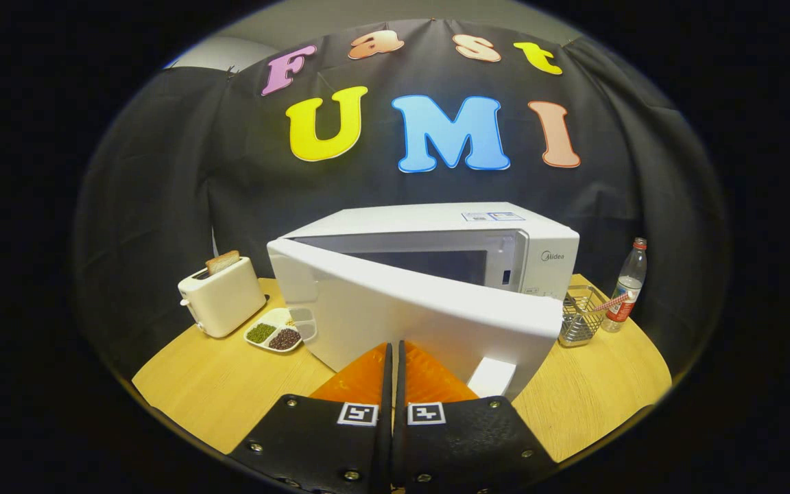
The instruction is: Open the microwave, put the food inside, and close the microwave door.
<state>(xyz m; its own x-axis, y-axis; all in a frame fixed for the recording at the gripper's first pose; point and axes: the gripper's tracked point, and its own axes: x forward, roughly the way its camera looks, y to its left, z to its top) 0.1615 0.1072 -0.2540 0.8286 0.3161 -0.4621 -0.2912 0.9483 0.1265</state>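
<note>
Lighting even and fairly bright, from above: microwave (436, 274) top and open door (409, 309) face read clean white without blown glare, wooden table (217, 384) warm yellow with soft, short shadows under the toaster (222, 295) and the door; cloth wall behind stays dark with dim folds. Focus sharp at centre; strong fisheye bending toward the rim, where table edge curves and the bottle (627, 287) leans. Gripper (393, 346) fingers, closed together with nothing between, sit close to the lens and look slightly soft.
</note>
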